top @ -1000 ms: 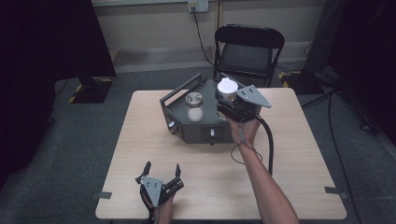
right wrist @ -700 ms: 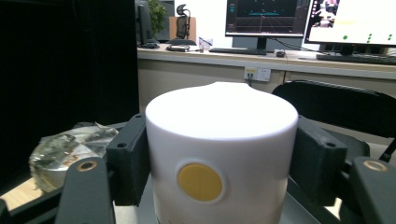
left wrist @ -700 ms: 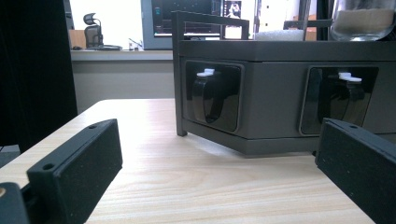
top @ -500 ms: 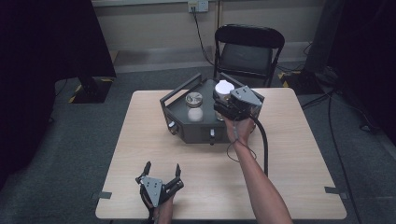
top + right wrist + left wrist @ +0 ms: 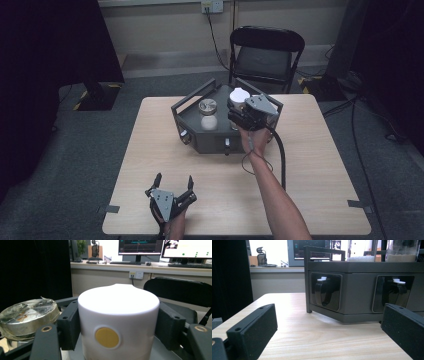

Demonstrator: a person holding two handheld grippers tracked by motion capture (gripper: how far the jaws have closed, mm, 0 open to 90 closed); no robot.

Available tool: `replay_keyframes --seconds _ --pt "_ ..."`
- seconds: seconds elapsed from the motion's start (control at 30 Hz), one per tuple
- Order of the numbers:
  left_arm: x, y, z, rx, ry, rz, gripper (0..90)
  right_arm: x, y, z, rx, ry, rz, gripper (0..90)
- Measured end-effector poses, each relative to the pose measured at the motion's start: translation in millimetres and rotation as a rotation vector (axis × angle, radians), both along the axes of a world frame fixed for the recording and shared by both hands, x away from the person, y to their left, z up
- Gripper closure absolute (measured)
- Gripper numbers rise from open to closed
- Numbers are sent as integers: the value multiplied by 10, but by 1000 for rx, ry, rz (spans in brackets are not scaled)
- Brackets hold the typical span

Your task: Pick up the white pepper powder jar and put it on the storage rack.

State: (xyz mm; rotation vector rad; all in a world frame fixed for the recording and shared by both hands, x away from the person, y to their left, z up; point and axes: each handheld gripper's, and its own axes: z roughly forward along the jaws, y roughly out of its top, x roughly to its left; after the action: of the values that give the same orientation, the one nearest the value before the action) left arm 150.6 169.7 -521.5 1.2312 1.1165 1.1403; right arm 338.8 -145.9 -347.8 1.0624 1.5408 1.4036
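So from where I'm standing, over on the left the left gripper is just parked near the front edge of the table, jaws spread wide with nothing between them, pointing at the front of the dark grey stove-like box. Its own camera looks straight at the two black knobs on the box's front panel.

Moving right, on top of the box there's a foil-covered tin toward the back, with a smaller pale round thing just in front of it that I can't make out.

Further right is where the action is: the right gripper has its jaws clamped on a white cylinder with a yellow dot on its side, right over the box's top on the right-hand part. I'd say this is the placing step, the cylinder at or just above the surface; can't tell if it's actually touching. Next move probably calls for settling it flat, clear of the tin, then easing the jaws apart without tipping it.
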Motion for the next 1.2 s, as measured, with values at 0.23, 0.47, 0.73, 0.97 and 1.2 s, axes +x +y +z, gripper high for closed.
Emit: replay_keyframes --seconds 0.23,0.47,0.73,0.97,1.2 --pt "0 0 1 0 0 0 0 -48 25 -33 -7 -12 -10 305" --pt "0 0 0 0 0 0 1 -97 56 -73 -10 -24 -24 304" --pt "0 -2 1 0 0 1 1 -136 116 -88 -26 -30 -43 304" --pt "0 -2 1 0 0 1 1 -132 119 -86 -21 -28 -44 300" --pt "0 -2 1 0 0 1 1 -99 103 -157 -11 -52 -49 68"
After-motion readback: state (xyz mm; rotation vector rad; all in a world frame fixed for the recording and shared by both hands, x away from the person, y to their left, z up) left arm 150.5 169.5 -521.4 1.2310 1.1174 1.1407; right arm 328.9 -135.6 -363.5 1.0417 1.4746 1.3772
